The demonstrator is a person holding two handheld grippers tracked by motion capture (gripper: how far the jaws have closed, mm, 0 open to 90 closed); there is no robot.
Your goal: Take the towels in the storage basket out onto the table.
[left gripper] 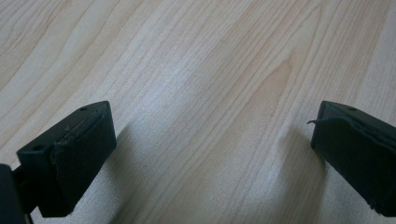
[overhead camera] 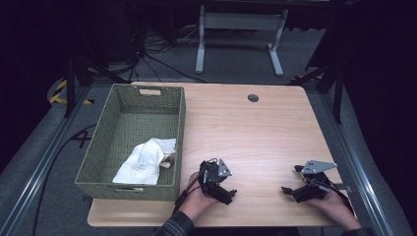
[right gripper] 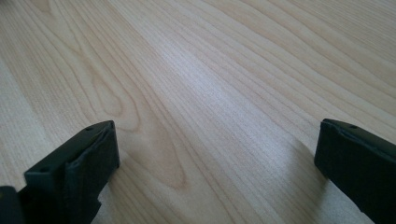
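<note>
Both grippers rest low on bare bench, jaws spread wide, nothing between. Left gripper sits nearest green woven basket; white cloth lies crumpled inside, near corner, likely deposited there. Right gripper idle, well apart.

A green woven basket holding a white cloth sits on the wooden table.
</note>
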